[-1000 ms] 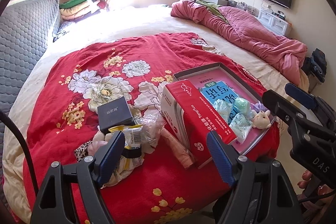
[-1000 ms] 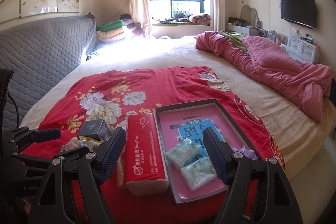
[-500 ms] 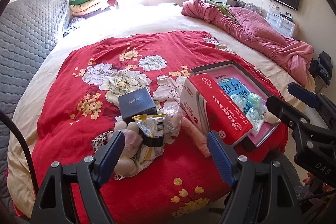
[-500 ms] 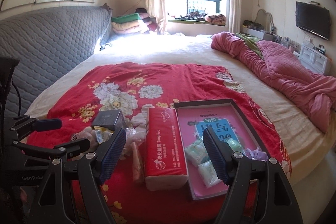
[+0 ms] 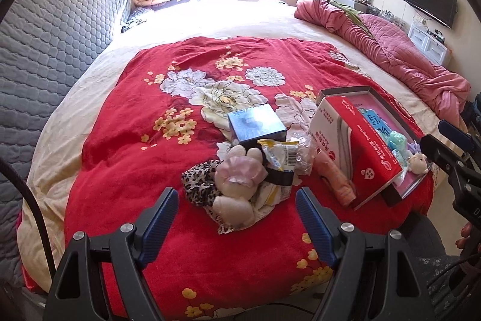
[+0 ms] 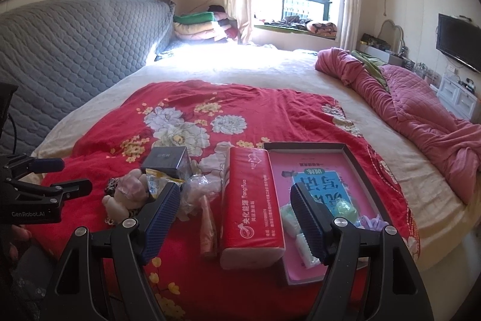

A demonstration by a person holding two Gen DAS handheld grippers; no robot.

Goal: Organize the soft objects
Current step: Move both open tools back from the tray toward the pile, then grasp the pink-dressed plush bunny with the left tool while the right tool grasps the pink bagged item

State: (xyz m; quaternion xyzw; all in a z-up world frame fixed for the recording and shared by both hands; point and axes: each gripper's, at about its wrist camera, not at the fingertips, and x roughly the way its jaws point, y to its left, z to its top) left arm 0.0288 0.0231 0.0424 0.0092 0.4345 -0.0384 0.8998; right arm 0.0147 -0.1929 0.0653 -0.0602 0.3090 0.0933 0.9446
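both tools hang above the bed's red floral cotton quilt (image 5: pixel 126 140), empty. the left gripper (image 5: pixel 236 223) is spread wide just short of a lumpy pink plush toy (image 5: pixel 237 179) lying on leopard-print cloth (image 5: pixel 198 182), beside a crinkled snack wrapper (image 5: pixel 281 155) and a glossy dark cube box (image 5: pixel 255 124). the right gripper (image 6: pixel 236 218) gapes over the red rectangular tissue pack (image 6: pixel 251 200), which sits against a shallow cardboard tray (image 6: pixel 357 161) holding small soft packets (image 6: pixel 290 215).

A wide bed (image 5: pixel 255 20) under a red floral blanket (image 5: pixel 135 158): plush toy (image 5: pixel 237 179) at centre, dark box (image 5: pixel 255 125) at twelve o'clock, tissue pack (image 5: pixel 354 152) and tray (image 5: pixel 390 110) at three.
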